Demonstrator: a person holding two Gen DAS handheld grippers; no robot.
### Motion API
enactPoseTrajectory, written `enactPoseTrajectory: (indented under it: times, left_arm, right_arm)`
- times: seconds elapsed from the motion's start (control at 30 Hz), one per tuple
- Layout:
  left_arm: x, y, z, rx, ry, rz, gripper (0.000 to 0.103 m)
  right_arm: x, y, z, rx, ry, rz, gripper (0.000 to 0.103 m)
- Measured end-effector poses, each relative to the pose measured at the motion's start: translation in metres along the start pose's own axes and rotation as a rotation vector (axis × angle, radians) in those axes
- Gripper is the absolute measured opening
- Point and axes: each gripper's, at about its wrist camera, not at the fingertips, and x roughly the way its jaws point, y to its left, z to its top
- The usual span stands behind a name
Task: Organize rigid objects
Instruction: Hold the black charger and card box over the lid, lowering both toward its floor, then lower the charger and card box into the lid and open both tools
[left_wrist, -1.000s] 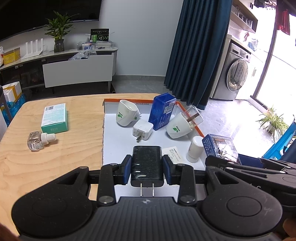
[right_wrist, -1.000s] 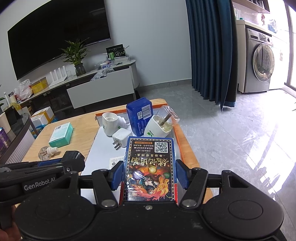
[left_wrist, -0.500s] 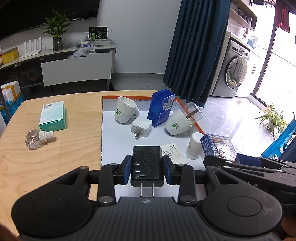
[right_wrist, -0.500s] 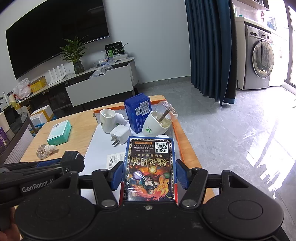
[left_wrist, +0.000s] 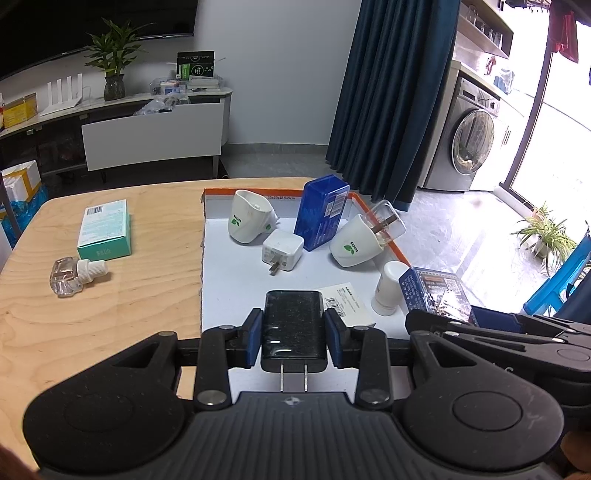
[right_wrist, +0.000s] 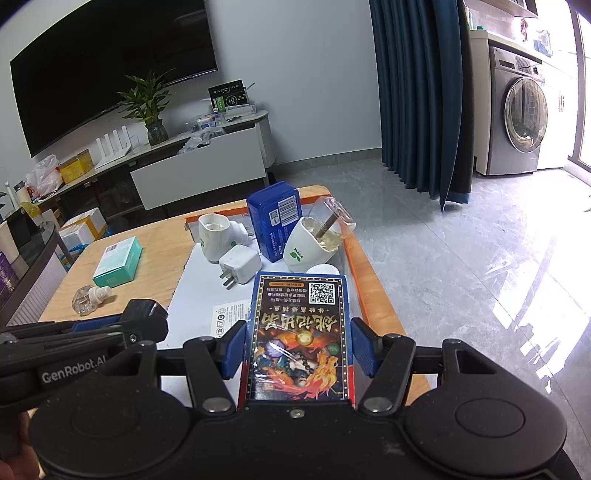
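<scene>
Left wrist view: I am looking down my left gripper (left_wrist: 293, 341) onto a white tray with an orange rim (left_wrist: 399, 254) sitting on a wooden table (left_wrist: 110, 314).
Left gripper: I am clamping a black charger (left_wrist: 293, 332) between both blue pads, its two prongs pointing back toward me, above the tray's near edge.
Right wrist view: I am looking along my right gripper (right_wrist: 299, 350), which is gripping a blue card box (right_wrist: 301, 336) with a dragon picture and a QR code, both pads pressing its long sides, over the tray's near right part.
White plug-in diffusers: I am counting two in the tray, one at the far left (left_wrist: 249, 218) and one at the far right (left_wrist: 356, 240) lying tilted with a clear cap.
White chargers: one (left_wrist: 282, 251), lying between the two diffusers.
Blue tins: one (left_wrist: 321, 212), standing tilted at the tray's far side.
White bottles: one small bottle (left_wrist: 388, 288), standing near the tray's right rim.
Outside the tray: one teal box (left_wrist: 105, 229) and one clear refill bottle (left_wrist: 74, 275) are lying on the wood to the left, close together.
Only in the left view: the charger's prongs, and the small white bottle in full.
Only in the right view: the card box's printed face, liquid inside the right diffuser, and a person's hand (right_wrist: 14, 454) behind the left gripper.
</scene>
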Motion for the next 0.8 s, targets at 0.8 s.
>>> enactPoseTrajectory:
  times: [0.8]
  left_arm:
    - [0.0025,-0.0028,-0.0022,0.004,0.009,0.001,0.036]
  right_arm:
    - [0.0052,-0.0020,-0.0055,0.005,0.013,0.002,0.072]
